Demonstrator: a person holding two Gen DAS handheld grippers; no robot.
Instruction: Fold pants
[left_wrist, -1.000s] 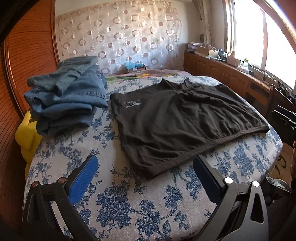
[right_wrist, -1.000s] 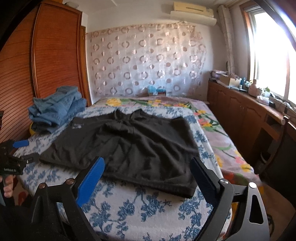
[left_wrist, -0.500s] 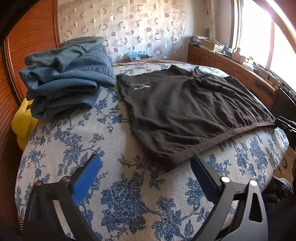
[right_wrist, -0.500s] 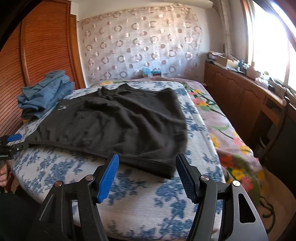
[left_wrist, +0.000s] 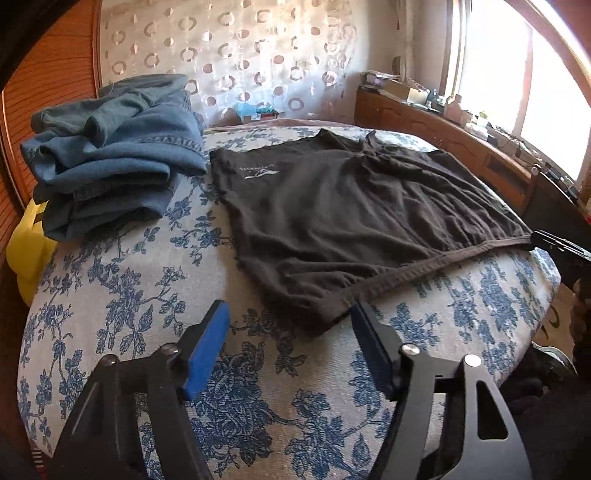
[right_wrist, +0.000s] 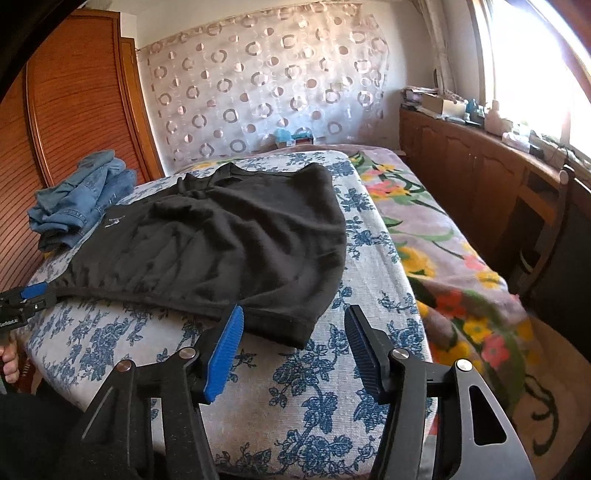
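Dark pants (left_wrist: 351, 206) lie spread flat on the bed's blue-flowered cover (left_wrist: 129, 295). My left gripper (left_wrist: 288, 314) hovers over their near left corner, which sits in the gap between the blue pads. The jaws are closing, and the pads stand clear of the cloth. In the right wrist view the pants (right_wrist: 229, 243) reach toward my right gripper (right_wrist: 293, 314). Its jaws are closing too, with the near right corner between them, untouched. Each gripper also shows at the edge of the other's view, at the hem ends: right gripper (left_wrist: 554, 245), left gripper (right_wrist: 33, 291).
A pile of folded jeans (left_wrist: 110, 155) rests on the bed's far left, above a yellow object (left_wrist: 29, 251). A wooden wardrobe (right_wrist: 74, 110) stands left. A flowered blanket (right_wrist: 443, 251) covers the bed's right side, with wooden cabinets (right_wrist: 461, 166) under the window.
Both grippers have come closer to the pants' near edge, each lined up on a corner. Both pairs of jaws have narrowed.
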